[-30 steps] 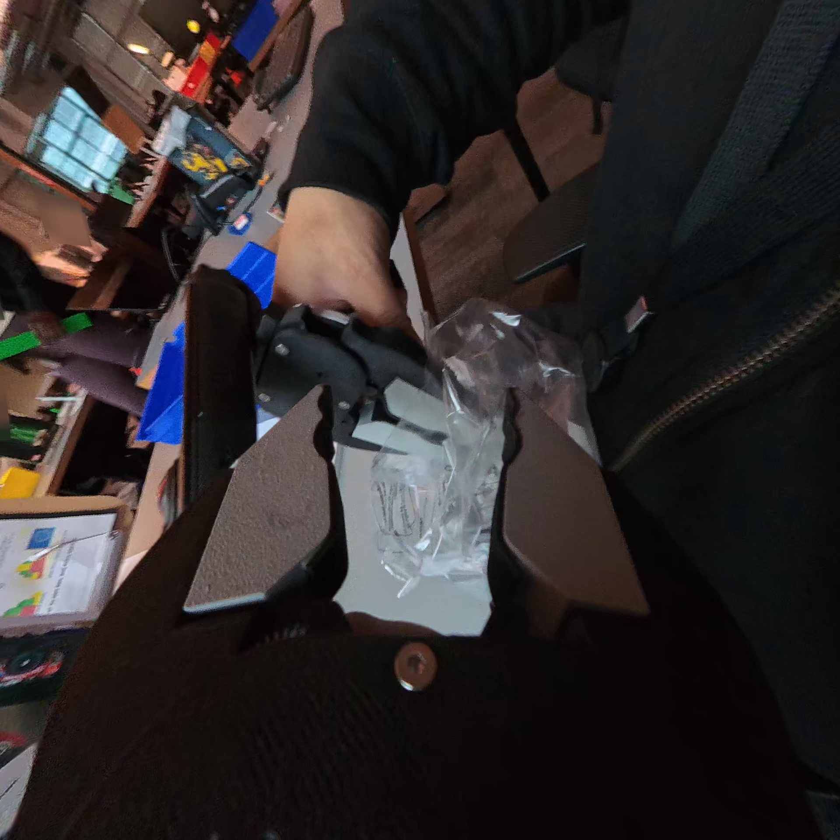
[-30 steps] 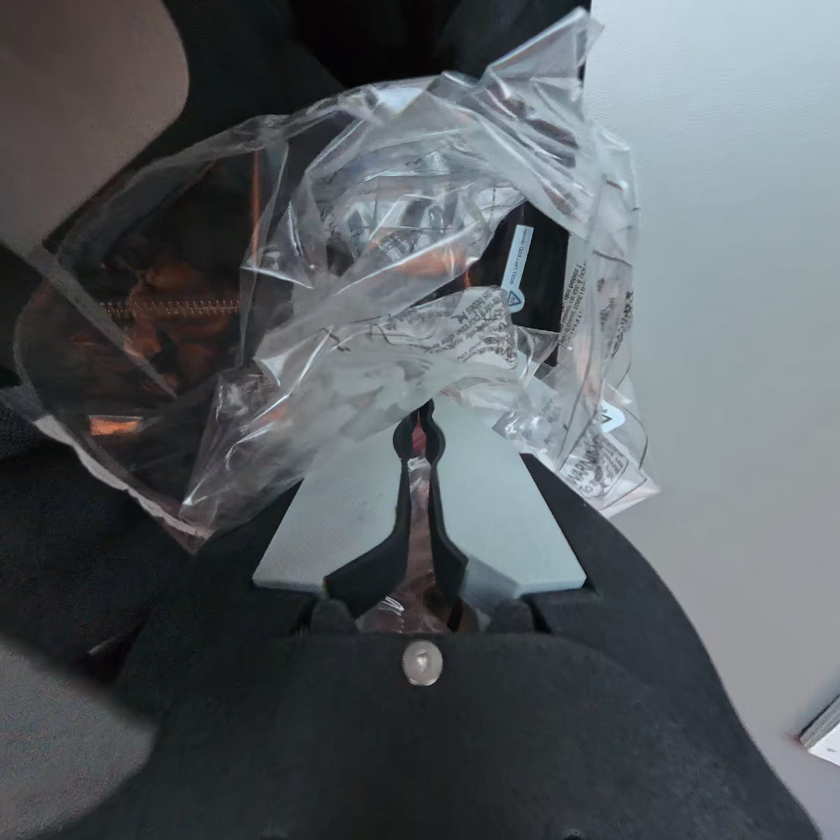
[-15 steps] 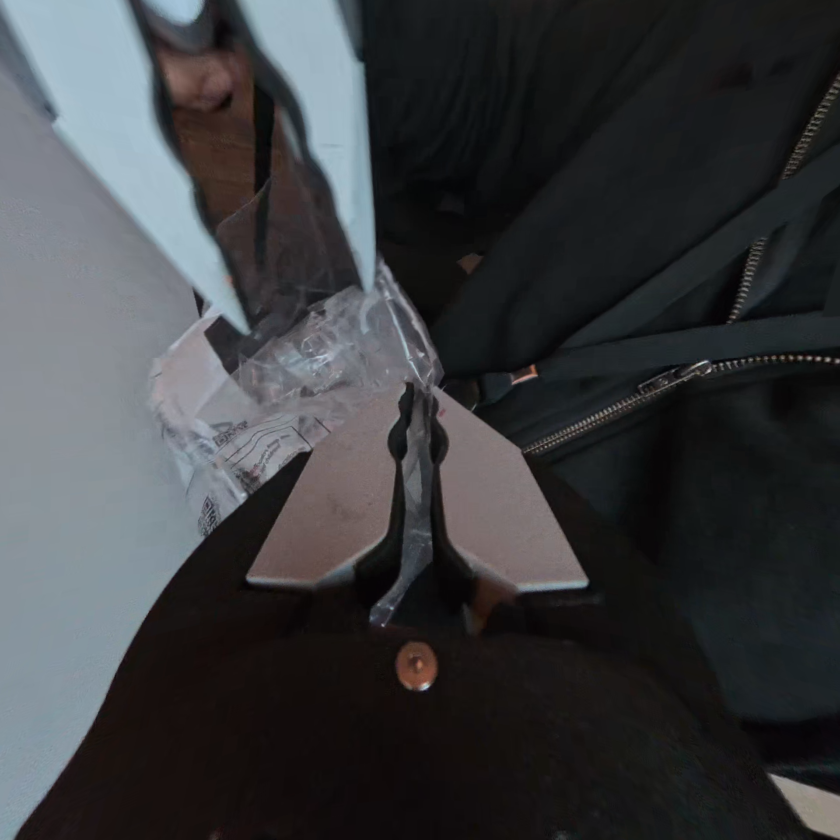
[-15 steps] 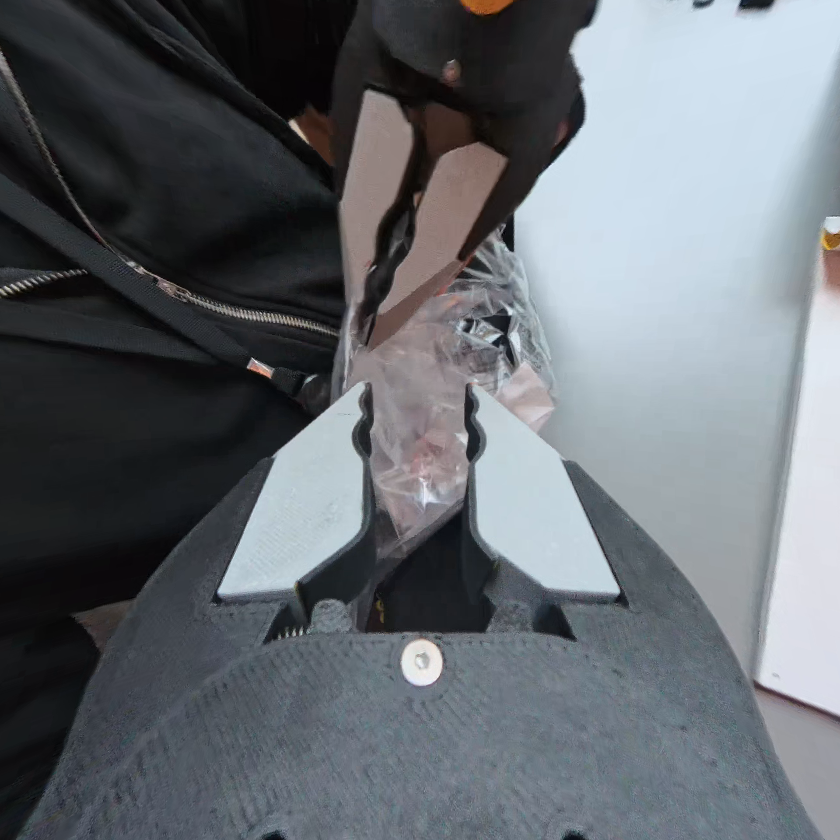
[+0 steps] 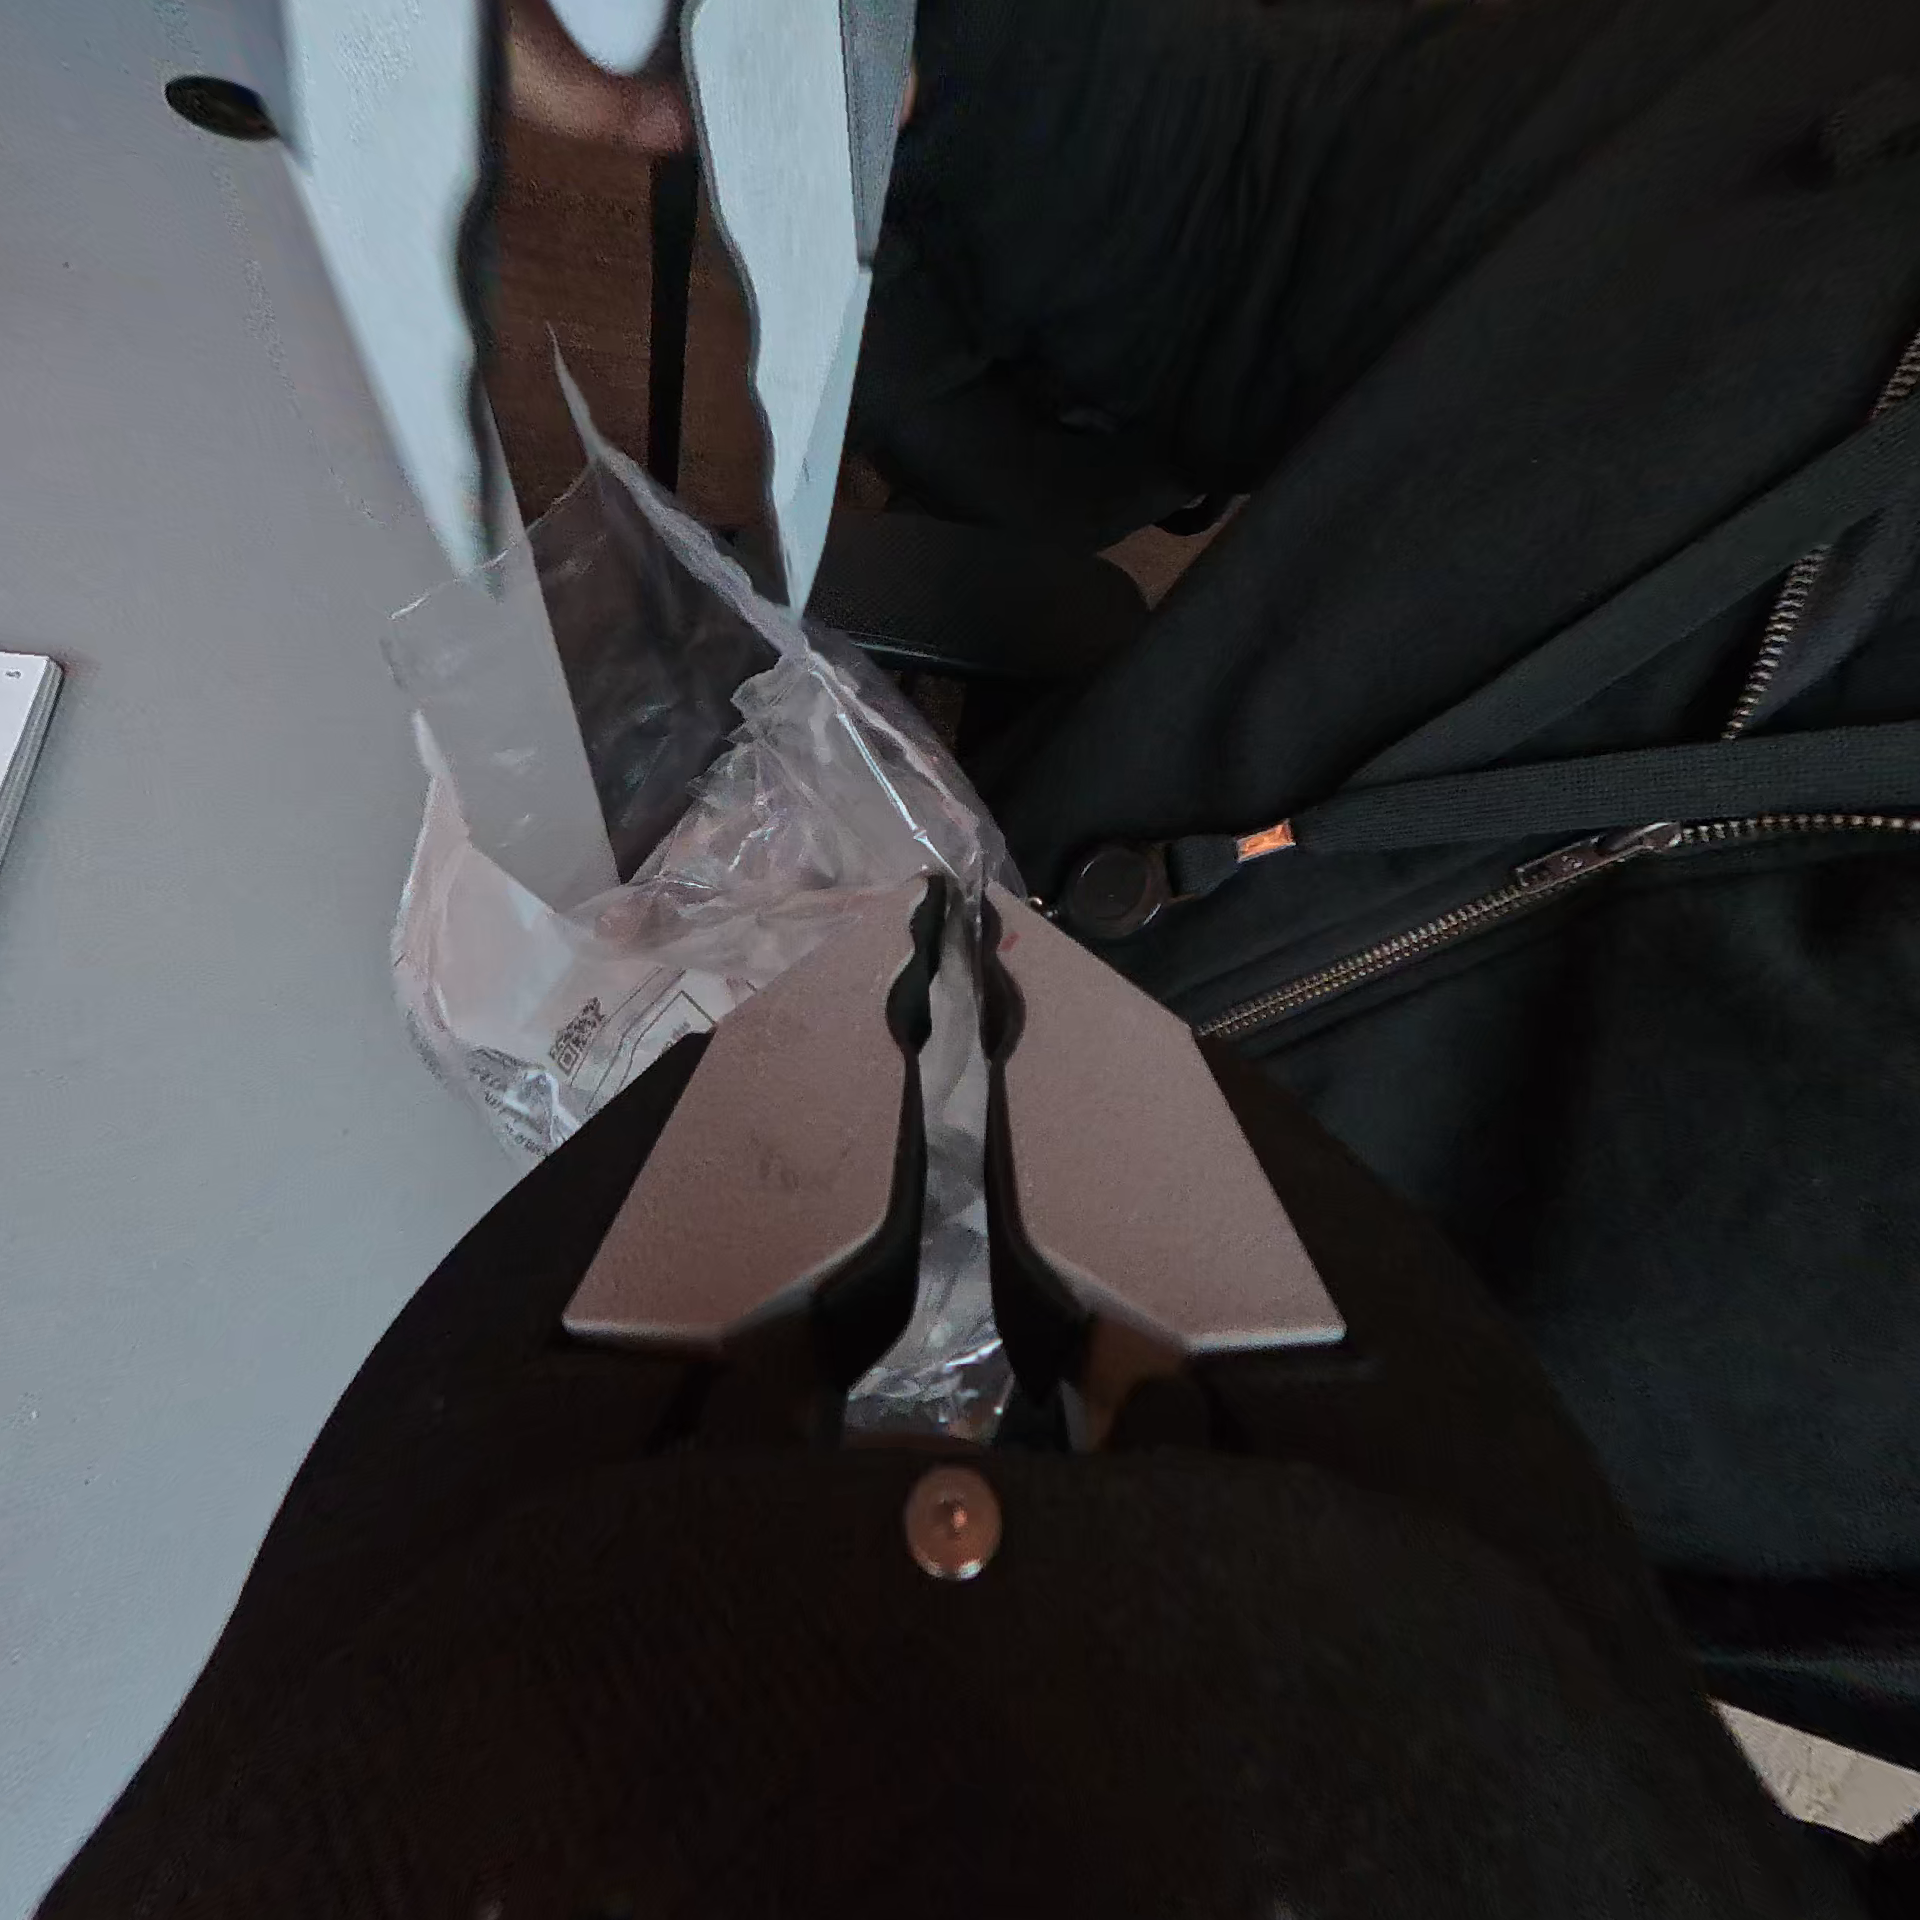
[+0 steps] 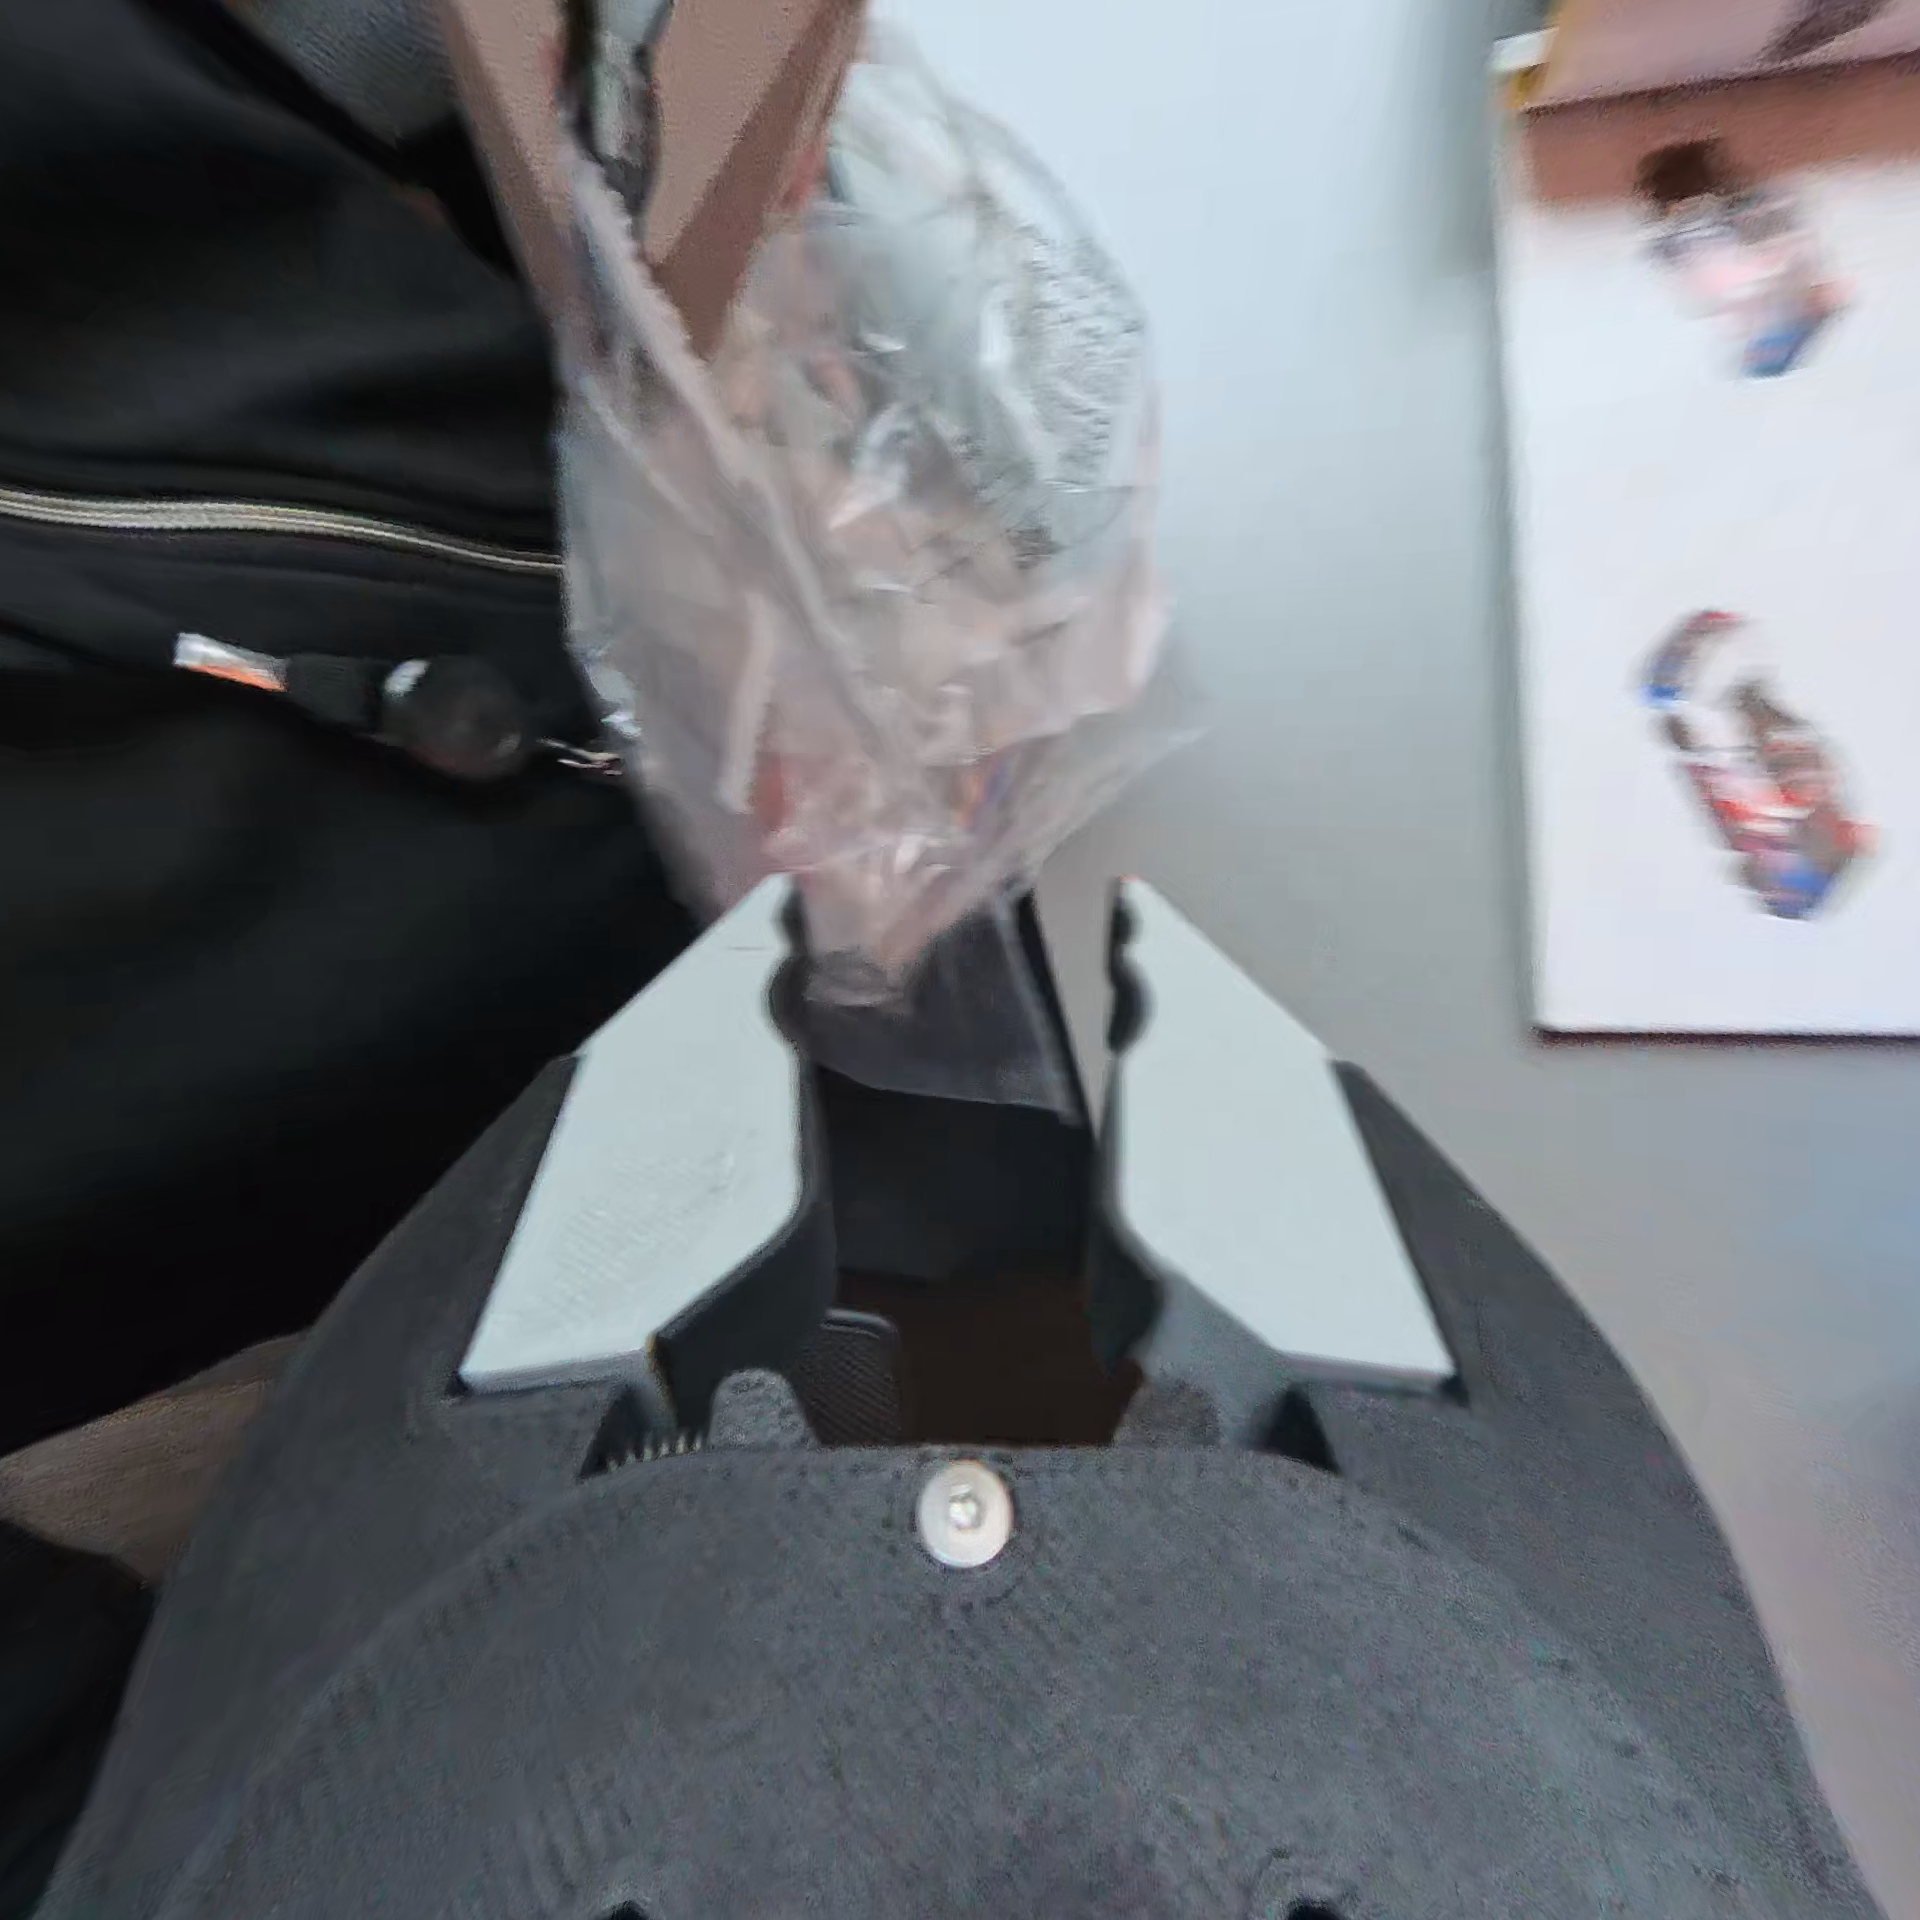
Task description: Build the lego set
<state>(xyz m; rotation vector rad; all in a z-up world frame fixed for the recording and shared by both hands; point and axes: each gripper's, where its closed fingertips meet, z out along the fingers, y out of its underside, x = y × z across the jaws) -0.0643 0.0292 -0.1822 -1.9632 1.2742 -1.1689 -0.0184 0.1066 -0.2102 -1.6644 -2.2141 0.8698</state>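
A crumpled clear plastic bag hangs over the edge of the grey table. My left gripper is shut on one end of it, and a strip of the bag runs back between its fingers. My right gripper is open. The other end of the bag lies in its gap against the left finger. In the left wrist view the right gripper comes down from the top, its fingers on either side of the bag. In the right wrist view the left gripper is at the top, blurred.
A person in a black zip jacket with a badge reel is close on one side. A white instruction page with pictures of models lies on the table to the right. A booklet's edge shows at far left. Spacing between my two grippers at the tips: around 10 cm.
One second ago my right gripper was shut on the bag and my left was open. My left has shut on the bag and my right has opened wide.
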